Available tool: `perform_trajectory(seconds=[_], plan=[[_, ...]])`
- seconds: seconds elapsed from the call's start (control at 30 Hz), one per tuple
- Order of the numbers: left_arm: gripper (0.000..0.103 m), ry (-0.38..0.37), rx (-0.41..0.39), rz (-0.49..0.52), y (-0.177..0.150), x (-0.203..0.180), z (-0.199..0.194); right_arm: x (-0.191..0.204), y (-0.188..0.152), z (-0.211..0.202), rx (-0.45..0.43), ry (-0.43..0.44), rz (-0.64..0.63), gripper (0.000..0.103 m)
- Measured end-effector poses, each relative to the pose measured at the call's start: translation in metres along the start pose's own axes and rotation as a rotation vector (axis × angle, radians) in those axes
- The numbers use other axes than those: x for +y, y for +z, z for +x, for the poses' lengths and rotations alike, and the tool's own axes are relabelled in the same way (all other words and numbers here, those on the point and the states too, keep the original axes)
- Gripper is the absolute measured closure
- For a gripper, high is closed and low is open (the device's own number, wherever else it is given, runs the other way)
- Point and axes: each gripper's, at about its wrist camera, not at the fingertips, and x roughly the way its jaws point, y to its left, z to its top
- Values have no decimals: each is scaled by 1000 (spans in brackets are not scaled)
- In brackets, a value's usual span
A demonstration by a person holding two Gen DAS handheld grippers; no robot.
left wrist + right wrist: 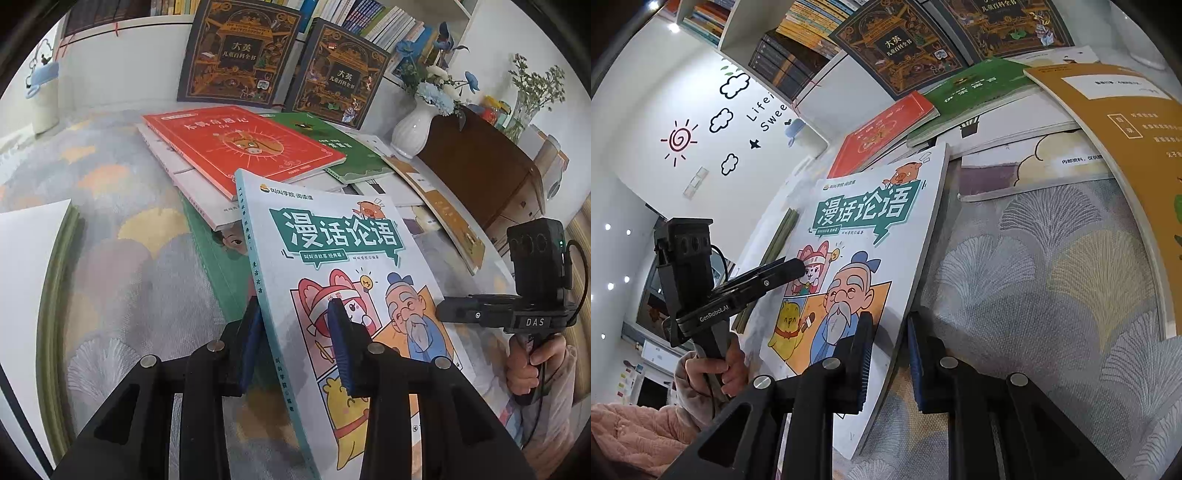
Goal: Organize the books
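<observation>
A pale blue cartoon book (332,236) with a green title banner is lifted at a tilt above the patterned cloth. My left gripper (295,343) is shut on its spine edge, one blue pad (251,343) beneath and the other on the cover. In the right wrist view the same book (864,210) has its page edge clamped by my right gripper (888,358), which is shut on it. Each tool shows in the other's view: the right gripper (441,310) at the book's right edge, the left gripper (790,269) over the cover.
A red book (240,144) and a green book (343,147) lie on a spread pile behind. Two dark encyclopedias (236,55) lean on the bookshelf. A white vase (413,129), a brown box (480,166) and an ochre book (1126,129) are at the right.
</observation>
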Motion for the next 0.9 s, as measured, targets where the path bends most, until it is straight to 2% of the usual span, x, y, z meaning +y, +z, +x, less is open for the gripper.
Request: perform_trajectory(seconds=[0.2, 0.57, 0.7, 0.8, 0.83, 0.9], plan=[[69, 3, 0, 3, 0, 0, 0, 8, 1, 2, 5, -39, -43, 86], [67, 3, 0, 16, 1, -2, 1, 10, 0, 3, 15, -56, -55, 84], [68, -32, 12, -23, 2, 2, -3, 18, 0, 2, 19, -74, -76, 83], [68, -53, 4, -39, 2, 6, -12, 29, -1, -3, 1, -65, -114, 86], [68, -94, -3, -67, 3, 10, -18, 35, -2, -5, -7, -42, -129, 87], [68, -140, -5, -104, 4, 15, -25, 45, -3, -6, -8, -53, -174, 87]])
